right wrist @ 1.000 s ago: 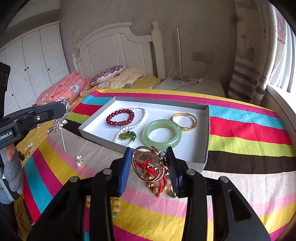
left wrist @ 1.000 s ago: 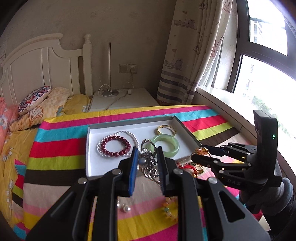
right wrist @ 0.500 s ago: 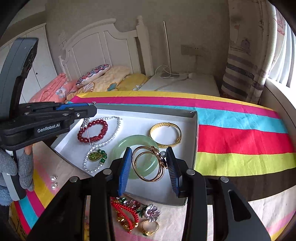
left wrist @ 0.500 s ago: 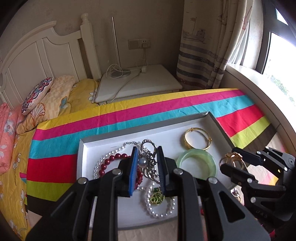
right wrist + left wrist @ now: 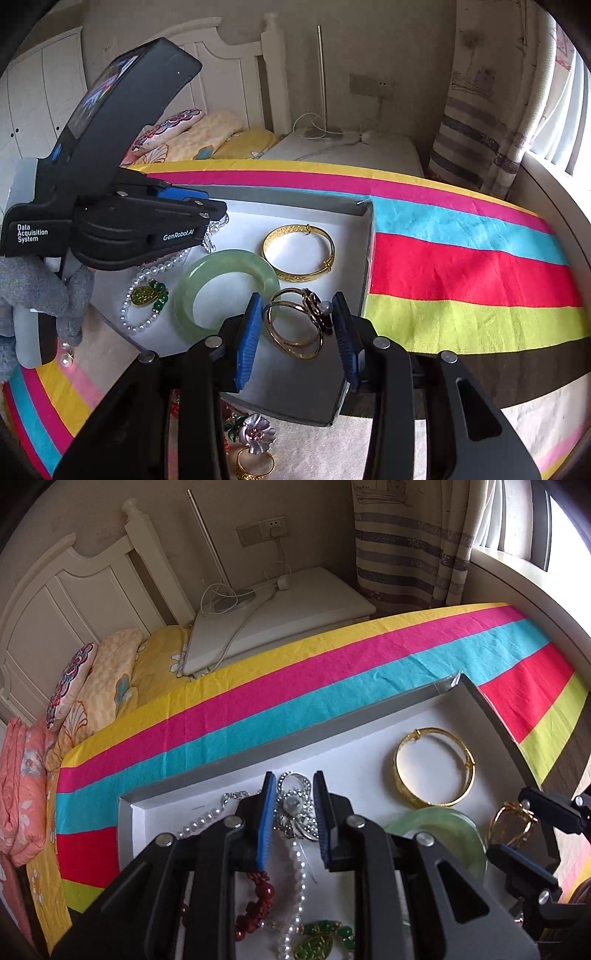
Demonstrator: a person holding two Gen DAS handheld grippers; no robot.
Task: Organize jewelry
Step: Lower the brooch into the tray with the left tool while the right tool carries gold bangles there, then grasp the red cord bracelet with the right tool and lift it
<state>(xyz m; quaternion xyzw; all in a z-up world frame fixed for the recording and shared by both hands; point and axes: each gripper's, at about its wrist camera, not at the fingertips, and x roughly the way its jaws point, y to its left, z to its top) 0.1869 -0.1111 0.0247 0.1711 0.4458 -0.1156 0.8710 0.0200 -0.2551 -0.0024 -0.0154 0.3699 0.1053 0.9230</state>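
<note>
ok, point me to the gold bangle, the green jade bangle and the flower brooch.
gold bangle [image 5: 299, 254], right wrist view, on its near rim inside the tray.
green jade bangle [image 5: 226, 258], right wrist view, on its far band.
flower brooch [image 5: 256, 432], right wrist view, on its petals, outside the tray.

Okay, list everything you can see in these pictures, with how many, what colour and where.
tray: 1, white with grey walls, on the striped cloth
gold bangle: 1, gold, in the tray near its far right corner
jade bangle: 1, pale green, in the tray, nearer than the gold bangle
pearl necklace: 1, white with a green pendant, in the tray at left
red bead bracelet: 1, dark red, in the tray under the left gripper
flower brooch: 1, silver-pink, on the cloth outside the tray
pearl earrings: 2, white, on the cloth left of the tray
cloth: 1, multicolour stripes
left gripper: 1, black, jaws shut on a silver brooch
right gripper: 1, black, jaws shut on gold rings
</note>
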